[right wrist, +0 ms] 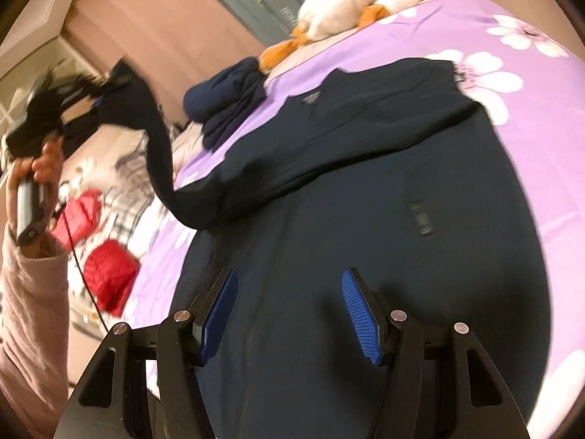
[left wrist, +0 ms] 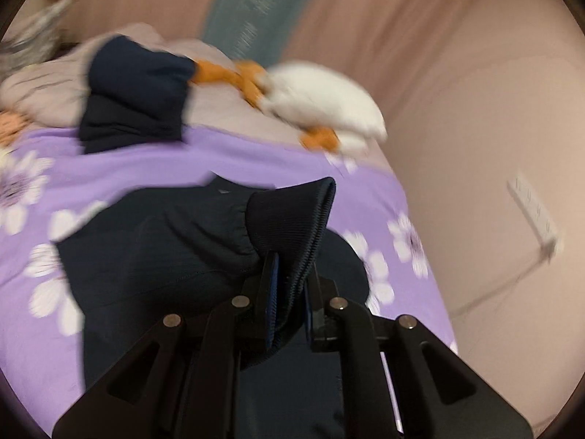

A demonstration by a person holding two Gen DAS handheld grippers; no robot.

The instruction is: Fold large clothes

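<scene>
Right gripper (right wrist: 289, 314): jaws about half apart, nothing between the blue pads (right wrist: 360, 316), hanging just over the body of the dark navy jacket (right wrist: 365, 201).

Jacket lies spread on the bed (right wrist: 530, 139), on a purple sheet with white flowers. Small patch on the chest side, small logo up near the collar.

Left gripper (left wrist: 289, 285): jaws nearly closed, pinching the ribbed cuff (left wrist: 292, 219) of the jacket sleeve; the cuff fans out above the pads. From the right wrist view the sleeve (right wrist: 161, 153) runs up off the bed in a long strand to the left gripper (right wrist: 113, 77), raised in the air and blurred. The person's left hand (right wrist: 40, 168) is wrapped round the handle, pink sleeve (right wrist: 29, 292) on the forearm.

Further back: a folded dark navy garment (left wrist: 135, 95) sits on the bed near the pillows. Just beyond it, a white plush duck (left wrist: 321, 98) with orange beak and feet. Red padded items (right wrist: 109, 274) on the bedding off to the left side. Pinkish curtain behind, a white power strip (left wrist: 533, 216) on the floor beside the bed.
</scene>
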